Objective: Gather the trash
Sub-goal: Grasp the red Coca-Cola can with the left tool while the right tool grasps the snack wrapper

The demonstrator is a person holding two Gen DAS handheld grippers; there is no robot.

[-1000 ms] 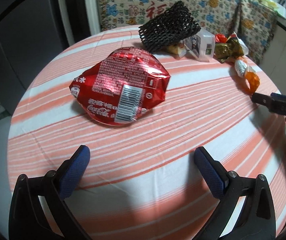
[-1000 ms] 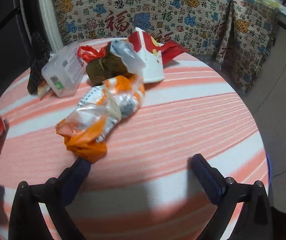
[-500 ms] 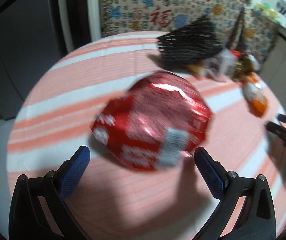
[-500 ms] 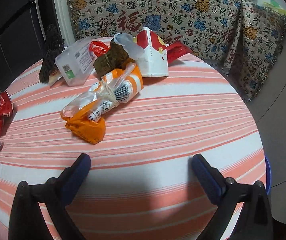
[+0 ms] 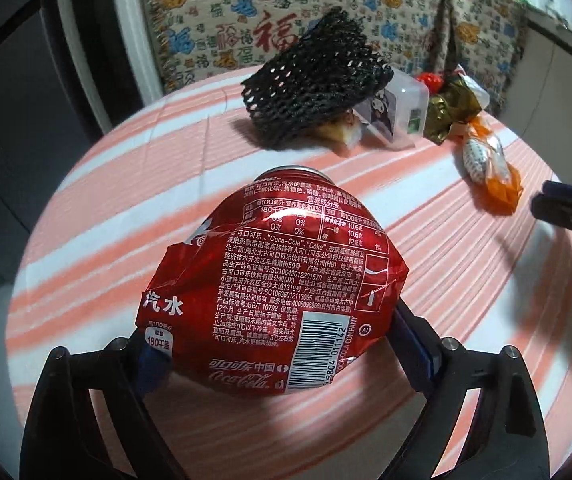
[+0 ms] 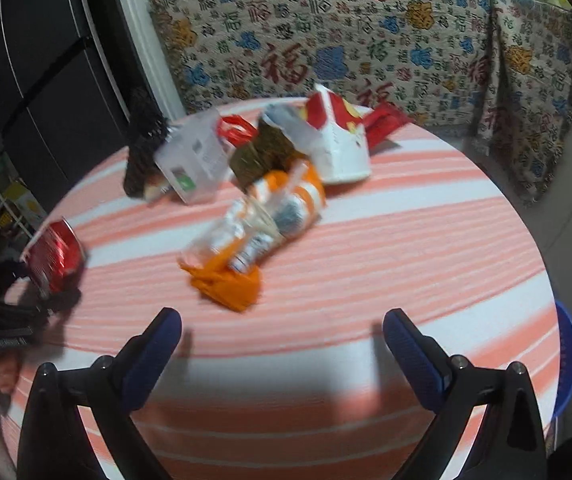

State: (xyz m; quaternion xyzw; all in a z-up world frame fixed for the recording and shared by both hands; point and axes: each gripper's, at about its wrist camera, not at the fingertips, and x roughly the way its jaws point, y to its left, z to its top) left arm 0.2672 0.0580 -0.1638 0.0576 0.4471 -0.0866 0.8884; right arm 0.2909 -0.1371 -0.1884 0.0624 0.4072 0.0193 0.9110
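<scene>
A crushed red Coca-Cola can [image 5: 282, 292] lies between the blue pads of my left gripper [image 5: 282, 344], which stands around its near end with both pads at its sides. The can also shows at the far left in the right wrist view [image 6: 52, 256]. My right gripper [image 6: 282, 344] is open and empty above the striped tablecloth [image 6: 405, 248], a little short of an orange and clear plastic wrapper [image 6: 254, 236]. That wrapper also shows in the left wrist view [image 5: 489, 168].
Further back lie a black foam net [image 5: 313, 84], a clear plastic box [image 5: 393, 112], a dark foil wrapper [image 5: 445, 112] and a red and white paper box [image 6: 337, 140]. A patterned cloth [image 6: 365, 40] hangs behind the round table. A blue basket rim [image 6: 567, 364] shows at the right edge.
My left gripper has moved forward to the can, which now sits between its pads. My right gripper has drawn back from the orange wrapper.
</scene>
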